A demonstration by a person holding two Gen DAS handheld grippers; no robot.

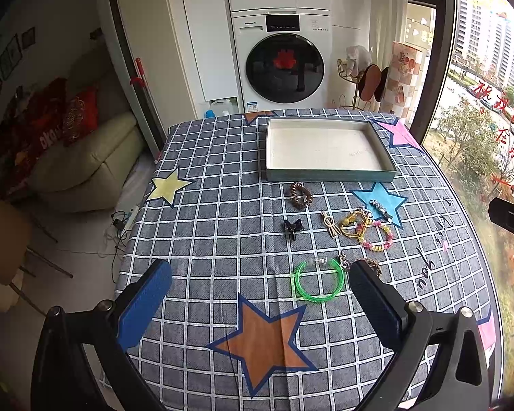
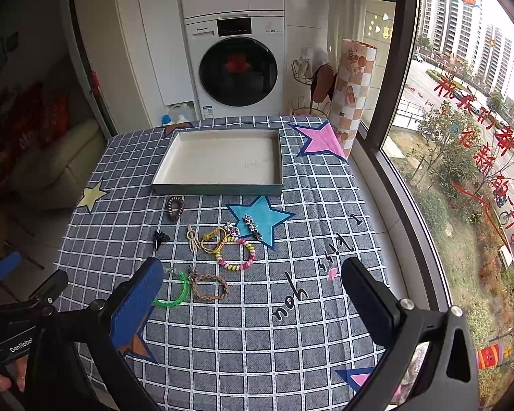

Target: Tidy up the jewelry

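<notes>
An empty white tray [image 1: 329, 173] [image 2: 219, 188] sits at the far side of the checked table. In front of it lie a brown coil hair tie [image 1: 300, 196] [image 2: 175, 208], a black claw clip [image 1: 293, 227] [image 2: 161, 238], a beige clip [image 1: 330, 226], yellow cords [image 2: 214, 239], a pink-yellow bead bracelet [image 1: 380, 238] [image 2: 236, 253], a silver star clip [image 1: 381, 209] [image 2: 253, 227], a green bangle [image 1: 319, 281] [image 2: 174, 293] and a brown braided bracelet [image 2: 209, 287]. My left gripper [image 1: 260, 289] is open above the near table. My right gripper [image 2: 252, 287] is open, also empty.
A washing machine [image 1: 284, 68] stands behind the table. A patterned roll [image 2: 354, 92] leans by the window at the back right. A sofa [image 1: 85, 164] is to the left. The other gripper shows at the left edge of the right wrist view [image 2: 24, 308].
</notes>
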